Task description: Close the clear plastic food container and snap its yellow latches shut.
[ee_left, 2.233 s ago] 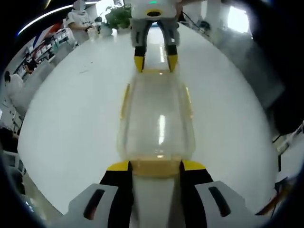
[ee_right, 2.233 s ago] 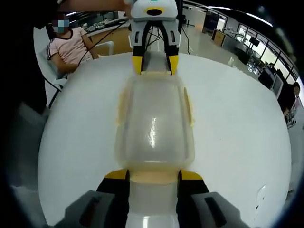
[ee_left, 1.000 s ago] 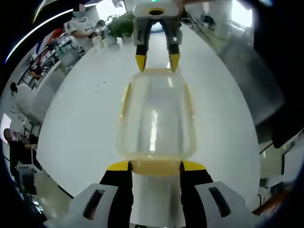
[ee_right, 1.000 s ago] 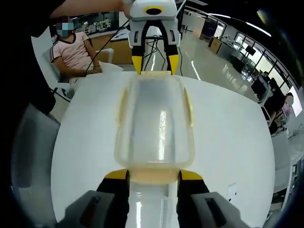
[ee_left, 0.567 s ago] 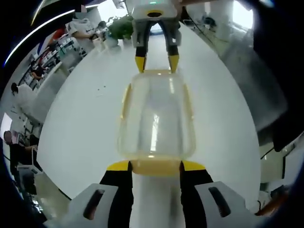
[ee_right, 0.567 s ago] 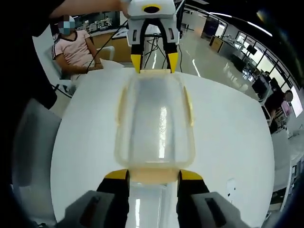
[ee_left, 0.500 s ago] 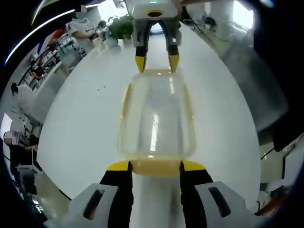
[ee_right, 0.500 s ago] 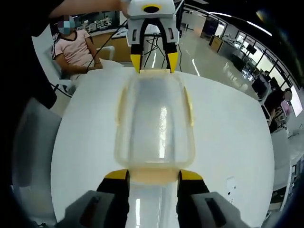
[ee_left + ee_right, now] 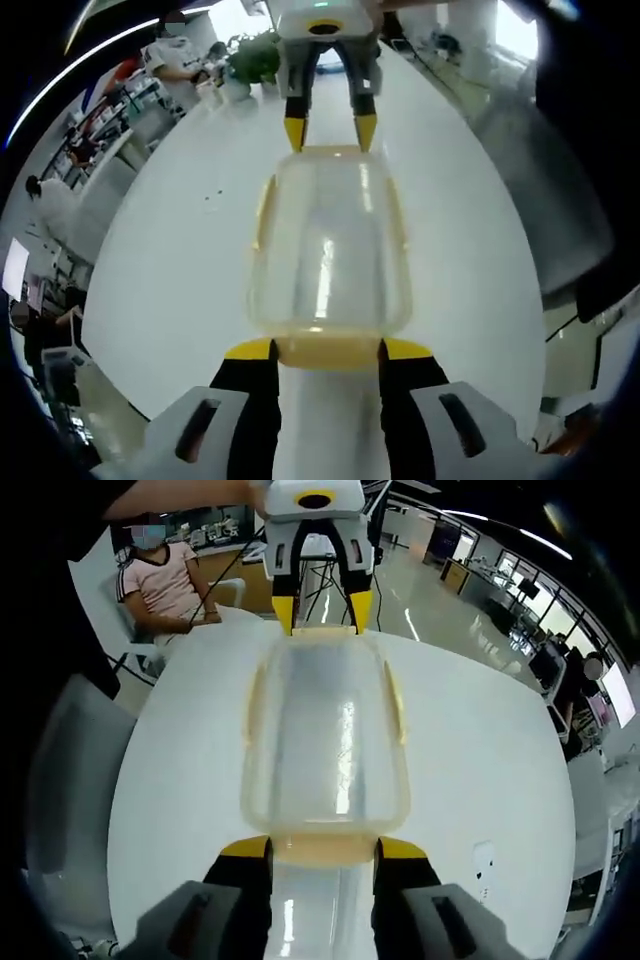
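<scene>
Hanging above the round white table [image 9: 160,260], the clear rectangular plastic food container [image 9: 328,250] with yellow latches is held at both short ends — the left gripper [image 9: 328,350] pinches the near end's yellow latch [image 9: 328,352], the right gripper [image 9: 322,848] pinches the opposite one [image 9: 322,850], jaws spread to latch width.

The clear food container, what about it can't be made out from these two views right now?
- Left gripper view: whether the near yellow latch is snapped shut; it sits between the left hand-held gripper tips.
- Right gripper view: whether the far yellow latch is engaged; it is small, at the other gripper's tips.
- Both views: whether the container touches the white table; its underside is hidden.
- Side latches: seen edge-on, so their state is unclear.
</scene>
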### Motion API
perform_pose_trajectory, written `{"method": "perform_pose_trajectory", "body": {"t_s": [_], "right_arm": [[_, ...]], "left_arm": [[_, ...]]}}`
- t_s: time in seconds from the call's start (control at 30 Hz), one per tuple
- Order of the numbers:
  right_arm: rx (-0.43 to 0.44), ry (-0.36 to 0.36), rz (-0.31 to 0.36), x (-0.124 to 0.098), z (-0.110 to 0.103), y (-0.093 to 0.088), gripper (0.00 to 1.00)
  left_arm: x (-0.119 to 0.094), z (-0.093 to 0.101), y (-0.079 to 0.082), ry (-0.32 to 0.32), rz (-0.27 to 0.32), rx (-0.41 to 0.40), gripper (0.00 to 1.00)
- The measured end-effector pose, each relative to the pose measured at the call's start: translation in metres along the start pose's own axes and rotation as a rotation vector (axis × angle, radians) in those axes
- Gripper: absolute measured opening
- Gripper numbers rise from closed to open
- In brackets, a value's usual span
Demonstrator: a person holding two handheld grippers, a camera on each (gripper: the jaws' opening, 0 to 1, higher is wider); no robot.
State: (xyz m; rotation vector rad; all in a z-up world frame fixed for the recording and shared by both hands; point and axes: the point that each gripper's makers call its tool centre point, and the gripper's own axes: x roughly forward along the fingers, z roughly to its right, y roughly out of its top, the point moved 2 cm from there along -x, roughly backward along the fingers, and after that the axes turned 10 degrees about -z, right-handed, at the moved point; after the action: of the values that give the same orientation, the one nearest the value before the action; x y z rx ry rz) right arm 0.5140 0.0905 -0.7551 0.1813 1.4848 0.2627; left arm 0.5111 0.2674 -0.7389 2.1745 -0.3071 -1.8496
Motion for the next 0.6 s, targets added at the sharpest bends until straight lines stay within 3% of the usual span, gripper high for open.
{"method": "perform_pose_trajectory", "body": {"t_s": [0.6], "right_arm": [[-0.003,0.001,0.028,-0.011,-0.01,-0.032,0.36]], "left_arm": [[0.009,0.011,0.031,0.005,-0.02,-0.014,0.35]]}}
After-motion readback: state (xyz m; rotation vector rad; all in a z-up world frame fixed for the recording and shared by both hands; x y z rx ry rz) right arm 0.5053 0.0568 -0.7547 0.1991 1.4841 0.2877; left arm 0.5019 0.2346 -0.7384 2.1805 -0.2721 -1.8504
